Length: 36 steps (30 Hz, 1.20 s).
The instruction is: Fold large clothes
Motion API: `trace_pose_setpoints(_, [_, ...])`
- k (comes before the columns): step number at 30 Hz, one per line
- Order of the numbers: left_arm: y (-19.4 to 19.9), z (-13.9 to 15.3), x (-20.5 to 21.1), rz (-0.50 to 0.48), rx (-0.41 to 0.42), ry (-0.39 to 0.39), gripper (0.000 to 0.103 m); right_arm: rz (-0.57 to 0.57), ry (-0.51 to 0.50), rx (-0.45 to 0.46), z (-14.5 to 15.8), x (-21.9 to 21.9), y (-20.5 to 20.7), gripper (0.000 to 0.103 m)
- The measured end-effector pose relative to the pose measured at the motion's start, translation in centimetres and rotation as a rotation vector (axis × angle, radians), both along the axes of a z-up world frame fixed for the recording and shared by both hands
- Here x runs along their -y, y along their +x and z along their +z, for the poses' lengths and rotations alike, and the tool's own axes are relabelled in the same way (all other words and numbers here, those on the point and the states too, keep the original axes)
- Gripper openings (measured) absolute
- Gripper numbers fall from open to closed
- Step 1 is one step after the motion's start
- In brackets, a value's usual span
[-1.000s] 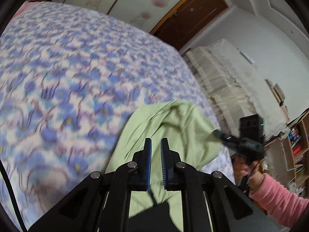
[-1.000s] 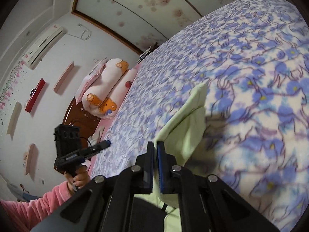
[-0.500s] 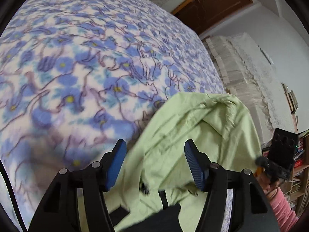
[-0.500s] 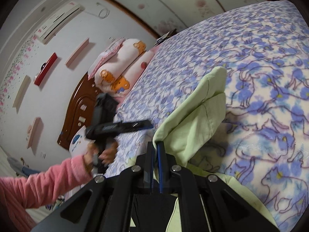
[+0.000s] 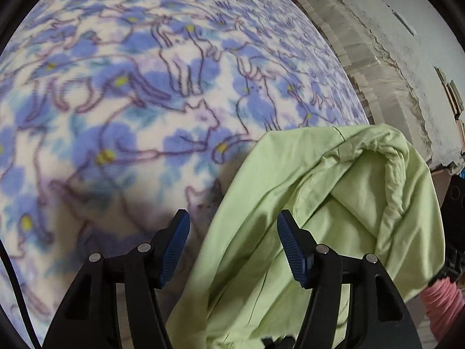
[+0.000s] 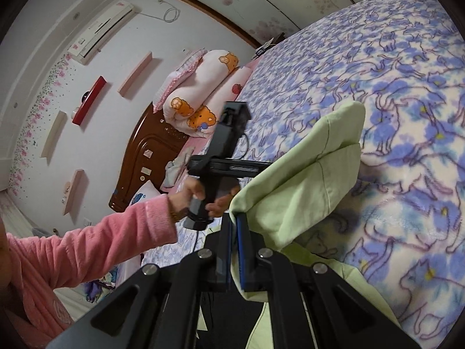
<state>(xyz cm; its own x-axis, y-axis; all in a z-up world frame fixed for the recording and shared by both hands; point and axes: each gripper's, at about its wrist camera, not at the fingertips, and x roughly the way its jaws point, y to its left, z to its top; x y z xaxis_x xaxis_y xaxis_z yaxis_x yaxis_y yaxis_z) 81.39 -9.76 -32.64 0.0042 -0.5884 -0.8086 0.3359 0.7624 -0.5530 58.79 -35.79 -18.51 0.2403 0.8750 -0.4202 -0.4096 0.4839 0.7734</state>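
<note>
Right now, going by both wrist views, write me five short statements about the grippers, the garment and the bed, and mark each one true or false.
1. The left gripper stands open, nothing pinched between its pads. True.
2. The right gripper stands wide open. False: its jaws are shut on the light green garment.
3. The garment is dark red. False: it is light green.
4. The garment lies on a blanket printed with blue flowers and cat outlines. True.
5. The sleeve on the arm that holds the left gripper is blue. False: it is pink.
</note>
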Motion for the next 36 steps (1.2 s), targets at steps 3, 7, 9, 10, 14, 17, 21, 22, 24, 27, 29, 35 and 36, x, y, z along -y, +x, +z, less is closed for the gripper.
trace_pose_setpoints(3, [0.5, -1.4, 1.4, -0.001, -0.031, 0.007, 0.051, 0.003, 0.004, -0.012, -0.4, 0.2, 0.4, 0.003])
trace_pose_setpoints(7, [-1.0, -0.3, 3.0, -0.066, 0.123, 0.040, 0.007, -0.015, -0.015, -0.014, -0.5, 0.7, 0.8, 0.003])
trace_pose_setpoints(9, [-2.6, 1.5, 3.0, -0.103, 0.213, 0.029, 0.005, -0.027, -0.033, -0.013, -0.2, 1.0, 0.8, 0.003])
trace_pose_setpoints(10, [-3.3, 2.5, 2.6, -0.101, 0.236, 0.004, 0.005, -0.032, -0.044, -0.009, 0.0, 1.1, 0.7, 0.003])
trace_pose_setpoints(14, [-6.1, 6.7, -0.3, -0.042, 0.328, -0.066, 0.004, -0.055, -0.094, 0.033, 1.4, 1.2, -1.3, 0.003])
trace_pose_setpoints(17, [-9.4, 10.4, -3.6, -0.002, 0.385, -0.109, 0.004, -0.101, -0.163, 0.051, 2.4, 1.0, -3.6, 0.003])
trace_pose_setpoints(21, [-15.7, 14.5, -8.0, 0.029, 0.420, -0.148, 0.004, -0.189, -0.303, 0.000, 3.2, 0.2, -6.8, 0.003])
trace_pose_setpoints(22, [-17.1, 15.2, -9.0, 0.046, 0.425, -0.159, 0.004, -0.219, -0.338, -0.014, 3.3, 0.0, -7.4, 0.003])
trace_pose_setpoints(24, [-19.9, 16.2, -11.1, 0.087, 0.428, -0.190, 0.004, -0.269, -0.375, -0.055, 3.2, -0.7, -9.2, 0.003])
trace_pose_setpoints(27, [-23.9, 16.4, -13.6, 0.155, 0.381, -0.248, 0.004, -0.290, -0.450, -0.046, 2.8, -2.1, -11.4, 0.003])
trace_pose_setpoints(29, [-26.5, 15.2, -14.8, 0.209, 0.313, -0.257, 0.004, -0.289, -0.506, -0.005, 2.6, -3.6, -13.4, 0.003])
trace_pose_setpoints(35, [-32.1, 11.6, -15.6, 0.280, 0.187, -0.246, 0.004, -0.217, -0.638, 0.114, 2.0, -7.2, -18.6, 0.003])
trace_pose_setpoints(36, [-33.2, 11.0, -15.8, 0.300, 0.157, -0.270, 0.004, -0.197, -0.671, 0.149, 2.1, -7.9, -19.3, 0.003])
